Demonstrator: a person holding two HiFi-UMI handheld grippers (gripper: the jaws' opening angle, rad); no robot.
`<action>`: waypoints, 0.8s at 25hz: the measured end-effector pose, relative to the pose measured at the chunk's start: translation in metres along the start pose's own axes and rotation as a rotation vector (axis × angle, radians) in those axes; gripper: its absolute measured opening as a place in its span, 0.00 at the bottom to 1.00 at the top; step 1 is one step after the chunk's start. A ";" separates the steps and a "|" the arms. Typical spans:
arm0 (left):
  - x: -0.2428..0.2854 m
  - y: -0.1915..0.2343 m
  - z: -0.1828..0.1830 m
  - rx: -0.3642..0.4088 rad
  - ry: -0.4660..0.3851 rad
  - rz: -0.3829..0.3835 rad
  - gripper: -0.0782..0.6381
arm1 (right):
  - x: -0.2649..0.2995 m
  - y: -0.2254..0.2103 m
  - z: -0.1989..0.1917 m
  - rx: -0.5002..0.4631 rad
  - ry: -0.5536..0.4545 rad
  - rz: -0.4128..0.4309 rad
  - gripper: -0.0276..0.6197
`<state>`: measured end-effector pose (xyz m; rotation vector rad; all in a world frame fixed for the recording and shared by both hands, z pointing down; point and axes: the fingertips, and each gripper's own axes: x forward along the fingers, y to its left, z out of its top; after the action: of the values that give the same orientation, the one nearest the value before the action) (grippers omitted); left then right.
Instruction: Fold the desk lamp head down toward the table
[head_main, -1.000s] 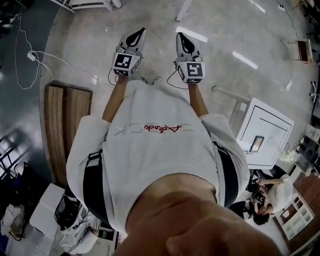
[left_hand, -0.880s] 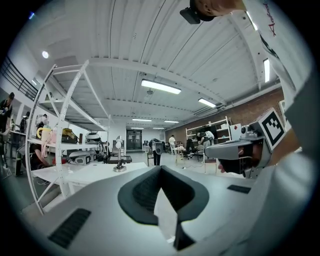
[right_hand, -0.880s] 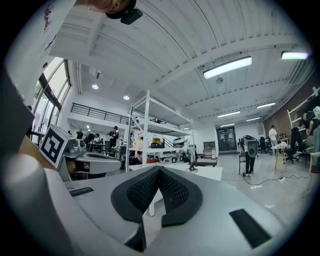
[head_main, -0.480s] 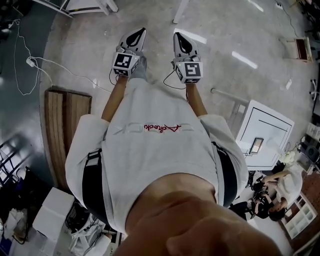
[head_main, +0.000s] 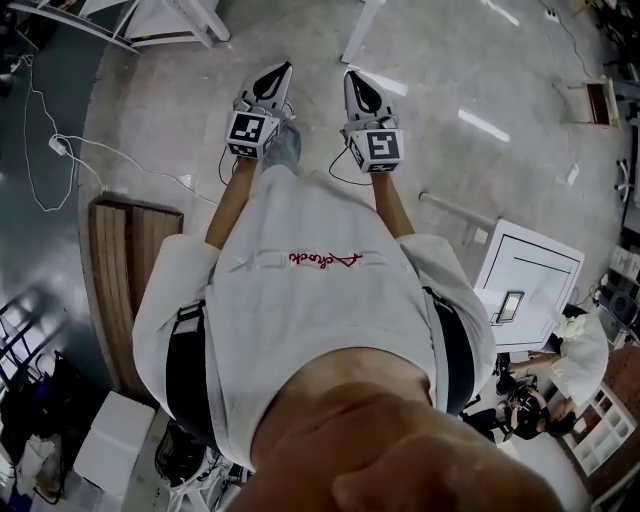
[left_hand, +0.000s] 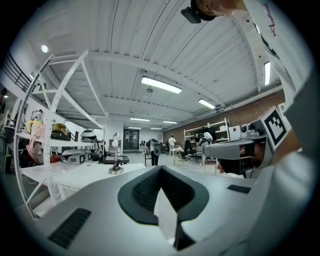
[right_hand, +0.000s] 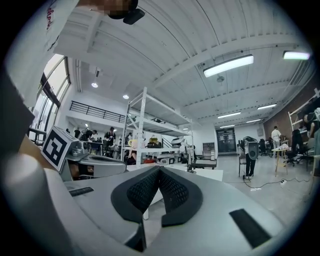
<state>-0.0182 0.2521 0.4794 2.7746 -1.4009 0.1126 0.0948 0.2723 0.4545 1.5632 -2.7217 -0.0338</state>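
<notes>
The left gripper (head_main: 284, 68) and the right gripper (head_main: 349, 75) are held side by side and level in front of the person, above a pale floor (head_main: 470, 170). Both pairs of jaws are pressed together with nothing between them (in each gripper view the dark pads meet at the tip). The desk lamp (left_hand: 116, 156) stands upright on a white table (left_hand: 65, 175) ahead of the left gripper, near a white shelf rack (left_hand: 55, 100). It is well apart from both tools.
</notes>
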 end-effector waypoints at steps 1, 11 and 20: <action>0.005 0.006 -0.002 -0.005 0.000 0.000 0.14 | 0.007 -0.002 -0.002 -0.002 0.004 0.001 0.08; 0.063 0.090 -0.016 -0.054 0.020 0.014 0.14 | 0.108 -0.020 -0.011 -0.019 0.042 0.020 0.08; 0.133 0.171 0.011 -0.054 -0.008 0.001 0.14 | 0.212 -0.055 0.010 -0.054 0.034 0.014 0.08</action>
<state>-0.0771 0.0432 0.4780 2.7343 -1.3856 0.0623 0.0351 0.0615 0.4413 1.5161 -2.6826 -0.0785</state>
